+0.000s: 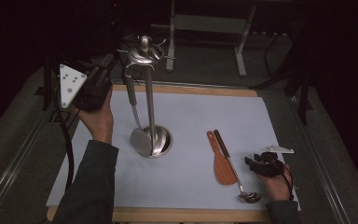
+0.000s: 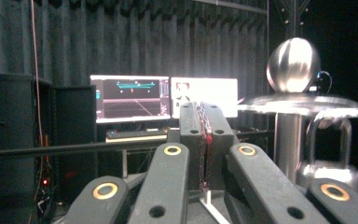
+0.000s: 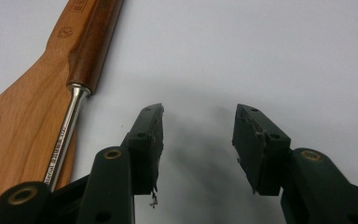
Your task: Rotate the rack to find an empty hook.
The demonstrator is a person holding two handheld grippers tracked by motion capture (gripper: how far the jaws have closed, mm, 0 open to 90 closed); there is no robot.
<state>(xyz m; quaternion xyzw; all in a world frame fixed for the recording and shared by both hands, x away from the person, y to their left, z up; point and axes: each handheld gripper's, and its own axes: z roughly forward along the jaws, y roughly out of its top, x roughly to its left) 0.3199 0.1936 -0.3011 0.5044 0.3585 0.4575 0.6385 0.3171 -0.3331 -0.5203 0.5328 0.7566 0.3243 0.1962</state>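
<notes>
Hanging of utensils on rack (image 1: 151, 93) in hand. Left claw (image 1: 103, 70) clenched, empty, beside rack top. Right claw (image 3: 198, 135) released, beside ladle (image 1: 233, 165) lying across wooden spatula (image 1: 220, 161) on surface. Ladle's wooden handle to be straddled squarely before closing.

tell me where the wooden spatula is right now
In the high view the wooden spatula lies flat on the white mat, right of the metal stand, touching the wood-handled spoon, just left of the right tongs.
</notes>
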